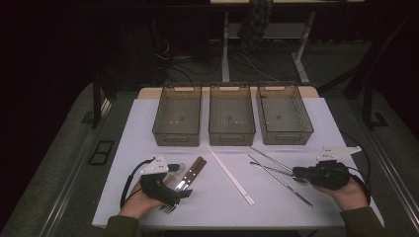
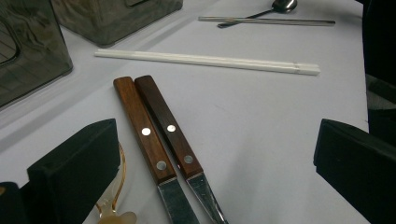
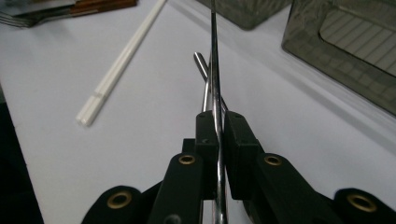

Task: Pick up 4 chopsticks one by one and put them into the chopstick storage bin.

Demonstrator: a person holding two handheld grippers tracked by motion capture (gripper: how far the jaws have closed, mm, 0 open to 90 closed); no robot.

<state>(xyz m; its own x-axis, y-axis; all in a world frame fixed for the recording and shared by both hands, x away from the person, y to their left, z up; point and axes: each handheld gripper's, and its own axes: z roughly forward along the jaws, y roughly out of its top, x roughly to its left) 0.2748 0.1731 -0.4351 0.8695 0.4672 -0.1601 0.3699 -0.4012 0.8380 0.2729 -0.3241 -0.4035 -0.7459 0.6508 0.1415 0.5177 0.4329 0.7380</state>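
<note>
My right gripper is shut on a thin metal rod that looks like a metal chopstick. It runs straight ahead from the jaws toward the bins. A metal spoon and a second metal chopstick lie beside it. My left gripper stands open low over a wooden-handled knife and fork, which lie side by side between its jaws. Neither jaw touches them.
Three empty smoky plastic bins stand in a row at the back of the white table. A pair of white chopsticks lies mid-table. A clear amber spoon rests by the left jaw.
</note>
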